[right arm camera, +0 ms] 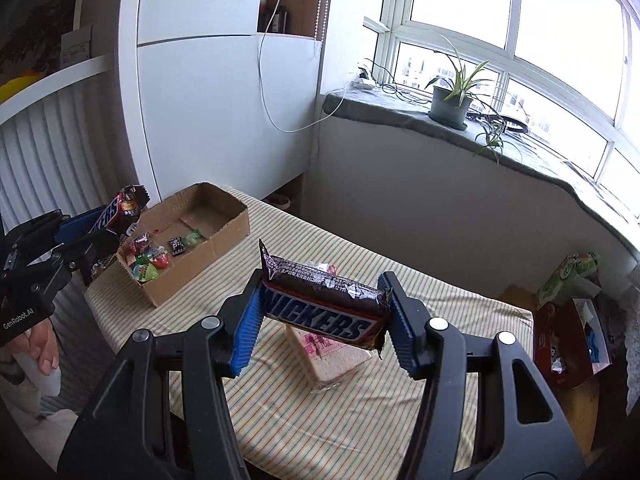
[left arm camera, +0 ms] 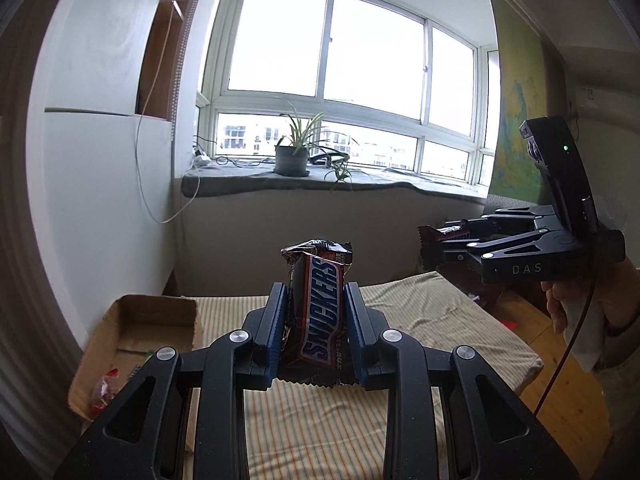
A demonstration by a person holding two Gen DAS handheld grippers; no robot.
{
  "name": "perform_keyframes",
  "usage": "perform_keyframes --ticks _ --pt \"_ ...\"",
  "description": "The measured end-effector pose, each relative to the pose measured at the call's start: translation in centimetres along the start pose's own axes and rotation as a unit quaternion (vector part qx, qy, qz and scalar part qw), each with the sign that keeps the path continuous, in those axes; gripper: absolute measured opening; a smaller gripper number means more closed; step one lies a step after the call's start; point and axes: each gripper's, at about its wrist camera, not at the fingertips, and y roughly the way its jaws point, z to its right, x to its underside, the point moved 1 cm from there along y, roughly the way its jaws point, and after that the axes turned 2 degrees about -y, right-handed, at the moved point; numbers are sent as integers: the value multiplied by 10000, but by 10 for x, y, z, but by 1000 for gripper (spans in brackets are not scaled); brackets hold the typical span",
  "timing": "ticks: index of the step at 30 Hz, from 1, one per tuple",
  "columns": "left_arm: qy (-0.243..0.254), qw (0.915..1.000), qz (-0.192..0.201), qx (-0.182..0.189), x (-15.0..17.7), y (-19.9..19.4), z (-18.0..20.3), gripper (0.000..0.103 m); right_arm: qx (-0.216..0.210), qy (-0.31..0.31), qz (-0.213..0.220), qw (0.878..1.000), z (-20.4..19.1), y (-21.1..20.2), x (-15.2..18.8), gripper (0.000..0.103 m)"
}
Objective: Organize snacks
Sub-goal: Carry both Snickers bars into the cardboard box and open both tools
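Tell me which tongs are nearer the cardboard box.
Left. The left tongs hang beside the cardboard box, at its candy-filled end; the right tongs are held further off, over the striped cloth.

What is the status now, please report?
Left gripper shut on a Snickers bar, gripped across its width. Right gripper shut on second Snickers bar, gripped end to end. Cardboard box open, unobstructed.

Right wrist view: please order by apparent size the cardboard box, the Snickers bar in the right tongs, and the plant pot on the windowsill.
1. cardboard box
2. Snickers bar, held crosswise in the right tongs; it sits nearest the camera, so it looks enlarged
3. plant pot, farthest away, so likely bigger than it appears
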Motion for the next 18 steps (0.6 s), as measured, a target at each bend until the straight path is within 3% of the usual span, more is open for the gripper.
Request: perform_keyframes --ticks 9,18 --pt "-342 9992 22 -207 11 -11 -47 27 -567 78 -121 9983 -57 54 -1 59" --pt "-853 9921 -91 -920 35 -34 -137 27 -1488 -269 -318 9880 -158 131 -25 59"
